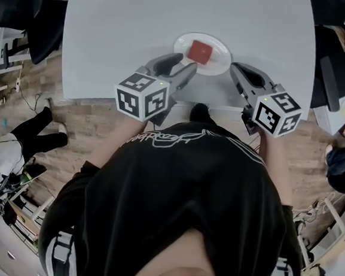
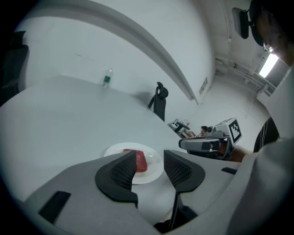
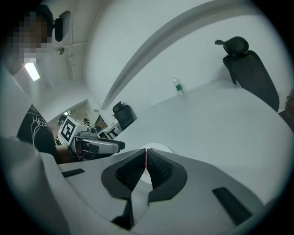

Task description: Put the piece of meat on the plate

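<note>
A red square piece of meat lies on a small white round plate near the front edge of the white table. My left gripper hovers just left of the plate, jaws open and empty; in the left gripper view the meat and plate show between its jaws. My right gripper hangs just right of the plate. In the right gripper view its jaws stand together with nothing held; only a thin red sliver shows behind them.
A water bottle stands at the table's far side. A black chair sits beyond the table. The table's near edge runs just before the person's body. People sit on the floor at left.
</note>
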`<action>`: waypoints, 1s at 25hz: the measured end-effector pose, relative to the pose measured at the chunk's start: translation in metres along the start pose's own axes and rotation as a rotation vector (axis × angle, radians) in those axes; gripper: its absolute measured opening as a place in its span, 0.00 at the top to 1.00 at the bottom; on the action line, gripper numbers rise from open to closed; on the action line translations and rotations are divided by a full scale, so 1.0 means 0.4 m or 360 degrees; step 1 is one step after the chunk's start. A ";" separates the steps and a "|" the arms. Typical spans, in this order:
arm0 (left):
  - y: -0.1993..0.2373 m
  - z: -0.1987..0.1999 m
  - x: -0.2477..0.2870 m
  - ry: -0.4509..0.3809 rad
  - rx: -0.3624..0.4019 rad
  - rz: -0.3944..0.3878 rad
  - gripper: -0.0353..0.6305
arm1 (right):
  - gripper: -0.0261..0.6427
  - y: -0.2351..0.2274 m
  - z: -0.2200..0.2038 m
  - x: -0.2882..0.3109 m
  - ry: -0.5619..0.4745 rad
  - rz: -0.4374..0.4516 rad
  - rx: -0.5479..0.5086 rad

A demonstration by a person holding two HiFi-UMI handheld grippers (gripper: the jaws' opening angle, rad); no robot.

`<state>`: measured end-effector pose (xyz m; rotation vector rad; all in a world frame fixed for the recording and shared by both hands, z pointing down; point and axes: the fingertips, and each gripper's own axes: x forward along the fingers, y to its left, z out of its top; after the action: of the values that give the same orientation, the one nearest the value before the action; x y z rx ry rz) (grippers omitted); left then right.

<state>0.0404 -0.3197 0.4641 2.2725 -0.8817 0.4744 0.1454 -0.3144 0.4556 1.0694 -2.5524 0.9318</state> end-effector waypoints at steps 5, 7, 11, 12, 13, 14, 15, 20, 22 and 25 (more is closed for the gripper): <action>-0.079 0.019 -0.124 -0.0155 0.0076 -0.0111 0.76 | 0.94 0.116 0.025 -0.065 -0.0101 -0.0062 -0.0176; -0.112 0.022 -0.179 -0.0196 0.0136 -0.0145 0.83 | 0.94 0.176 0.039 -0.092 -0.0151 -0.0064 -0.0222; -0.174 0.031 -0.299 -0.0291 0.0244 -0.0220 0.92 | 0.94 0.313 0.074 -0.139 -0.0265 -0.0069 -0.0330; -0.191 0.030 -0.336 -0.0317 0.0277 -0.0237 0.93 | 0.94 0.351 0.076 -0.150 -0.0291 -0.0067 -0.0349; -0.210 0.026 -0.373 -0.0341 0.0309 -0.0256 0.93 | 0.94 0.390 0.074 -0.161 -0.0311 -0.0065 -0.0363; -0.231 0.021 -0.411 -0.0364 0.0335 -0.0280 0.93 | 0.94 0.429 0.068 -0.172 -0.0326 -0.0061 -0.0375; -0.255 0.015 -0.446 -0.0388 0.0357 -0.0308 0.93 | 0.94 0.466 0.061 -0.184 -0.0339 -0.0055 -0.0390; -0.348 -0.018 -0.592 -0.0501 0.0476 -0.0398 0.94 | 0.94 0.621 0.029 -0.249 -0.0437 -0.0023 -0.0449; -0.378 -0.041 -0.641 -0.0527 0.0478 -0.0433 0.94 | 0.94 0.676 0.007 -0.285 -0.0487 -0.0008 -0.0440; -0.403 -0.080 -0.703 -0.0552 0.0467 -0.0464 0.94 | 0.94 0.745 -0.037 -0.317 -0.0518 -0.0015 -0.0458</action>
<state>-0.0496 -0.0759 0.2676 2.7538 -0.6543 0.0802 0.0255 -0.0747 0.2732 1.2248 -2.8202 0.3919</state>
